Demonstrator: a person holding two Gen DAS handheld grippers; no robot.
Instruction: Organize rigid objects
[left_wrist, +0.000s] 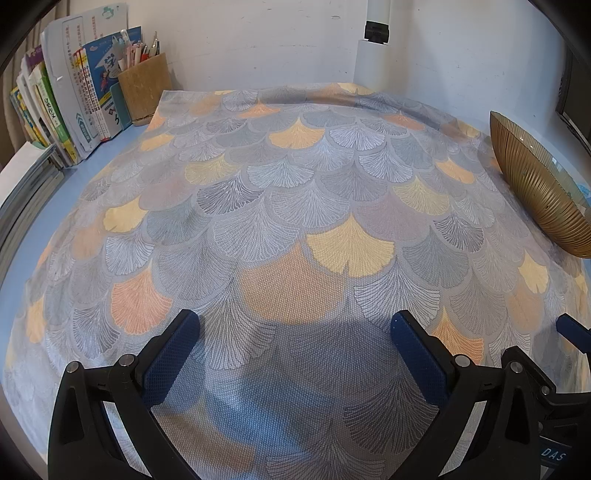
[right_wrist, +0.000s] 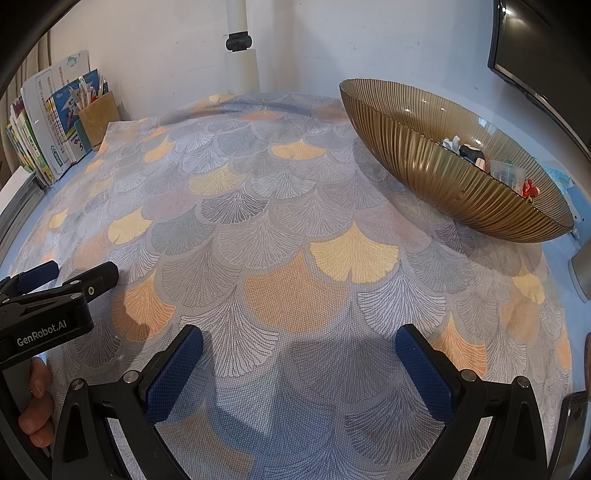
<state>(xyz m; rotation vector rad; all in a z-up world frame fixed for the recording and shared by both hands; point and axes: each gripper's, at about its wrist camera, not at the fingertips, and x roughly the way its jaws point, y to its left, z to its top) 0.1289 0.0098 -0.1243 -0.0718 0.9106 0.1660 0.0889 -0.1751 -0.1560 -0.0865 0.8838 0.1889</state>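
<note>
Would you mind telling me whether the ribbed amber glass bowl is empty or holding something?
Holding something: the ribbed amber glass bowl contains several small items along its right side.

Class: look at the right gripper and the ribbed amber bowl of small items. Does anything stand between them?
Nothing visible does. Only bare fan-patterned cloth lies between the open right gripper and the ribbed amber glass bowl at far right. The left gripper sits off to the left.

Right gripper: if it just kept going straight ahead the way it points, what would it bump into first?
Probably the patterned cloth itself: the open right gripper tilts down at it, with nothing between. The ribbed bowl sits off to the right.
</note>
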